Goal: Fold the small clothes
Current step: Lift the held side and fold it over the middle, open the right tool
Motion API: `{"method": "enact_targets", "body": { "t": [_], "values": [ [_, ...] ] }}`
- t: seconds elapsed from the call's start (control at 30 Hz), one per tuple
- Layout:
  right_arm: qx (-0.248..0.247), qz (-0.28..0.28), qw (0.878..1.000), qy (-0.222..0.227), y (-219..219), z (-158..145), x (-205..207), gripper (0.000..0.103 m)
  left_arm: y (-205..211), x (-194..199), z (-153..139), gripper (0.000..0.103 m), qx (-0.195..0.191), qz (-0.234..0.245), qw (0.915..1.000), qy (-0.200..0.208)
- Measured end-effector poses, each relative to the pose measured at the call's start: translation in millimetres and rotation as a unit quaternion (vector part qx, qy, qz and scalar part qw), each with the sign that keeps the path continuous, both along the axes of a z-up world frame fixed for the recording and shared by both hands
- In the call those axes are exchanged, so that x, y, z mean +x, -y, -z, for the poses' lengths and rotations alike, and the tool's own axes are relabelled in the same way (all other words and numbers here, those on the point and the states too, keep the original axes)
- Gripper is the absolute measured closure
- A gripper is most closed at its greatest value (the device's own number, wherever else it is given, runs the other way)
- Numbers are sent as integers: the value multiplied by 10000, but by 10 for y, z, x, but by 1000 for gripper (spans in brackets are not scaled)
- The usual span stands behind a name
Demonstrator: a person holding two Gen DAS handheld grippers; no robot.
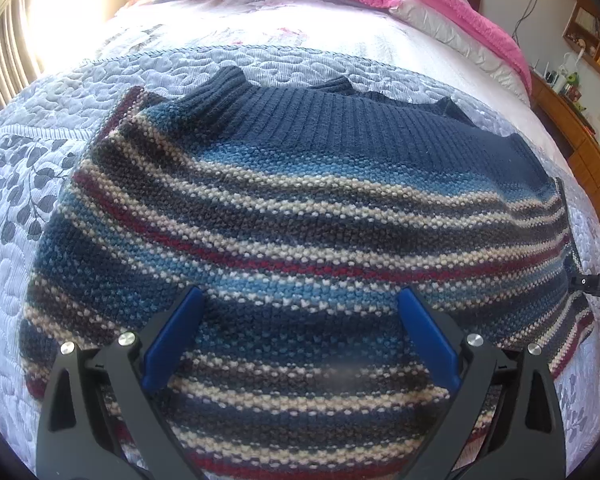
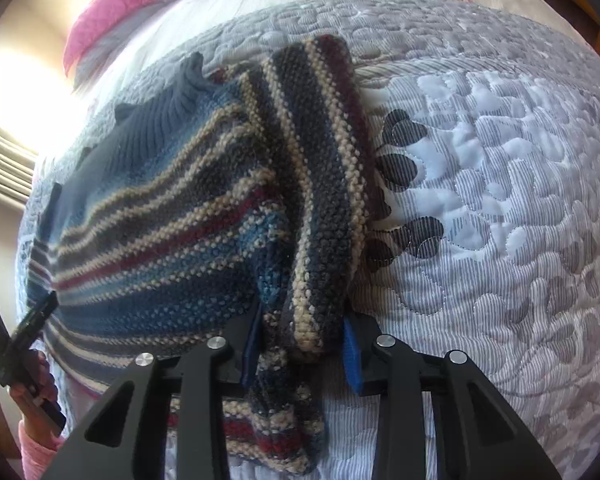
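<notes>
Your left gripper [image 1: 300,300] was spread wide above the striped sweater [image 1: 292,216]. Your right gripper [image 2: 300,320] pinched its folded sleeve [image 2: 324,184]. The sweater lay flat on the quilt [image 2: 500,200] in front.

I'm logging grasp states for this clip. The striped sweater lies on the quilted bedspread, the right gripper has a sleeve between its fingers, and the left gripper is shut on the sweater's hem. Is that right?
Not quite: the left gripper is open, fingers spread above the striped sweater, as the left wrist view shows. The rest holds: sweater on the quilted bedspread, sleeve between the right gripper fingers.
</notes>
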State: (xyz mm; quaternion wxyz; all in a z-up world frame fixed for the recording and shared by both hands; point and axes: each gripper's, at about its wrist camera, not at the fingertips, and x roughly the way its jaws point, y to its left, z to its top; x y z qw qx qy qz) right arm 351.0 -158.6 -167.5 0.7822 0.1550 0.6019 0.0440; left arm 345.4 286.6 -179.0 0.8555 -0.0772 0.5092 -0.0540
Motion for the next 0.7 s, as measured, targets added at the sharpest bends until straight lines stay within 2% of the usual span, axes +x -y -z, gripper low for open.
{"method": "enact_targets", "body": {
  "t": [0.07, 0.17, 0.27, 0.43, 0.57, 0.7],
  "values": [
    [125, -29, 9999, 48, -47, -198, 24, 71, -77, -14, -120, 7, -210, -2, 9997, -96],
    [288, -276, 9990, 223, -253, -577, 67, 71, -300, -97, -306, 7, -509, -184, 9985, -13],
    [258, -713, 9965, 363, -645, -955, 163, 71, -529, -173, -397, 7, -738, -368, 9966, 5],
    [41, -1460, 9880, 494, -1503, -1364, 335, 71, -709, -260, -433, 7, -662, -445, 9968, 95],
    [-1, -1894, 9804, 550, -2043, -1418, 375, 71, -787, -327, -447, 7, -740, -453, 9962, 124],
    [-37, -2190, 9752, 328, -2491, -1213, 368, 72, -862, -400, -501, 7, -693, -465, 9963, 221]
  ]
}}
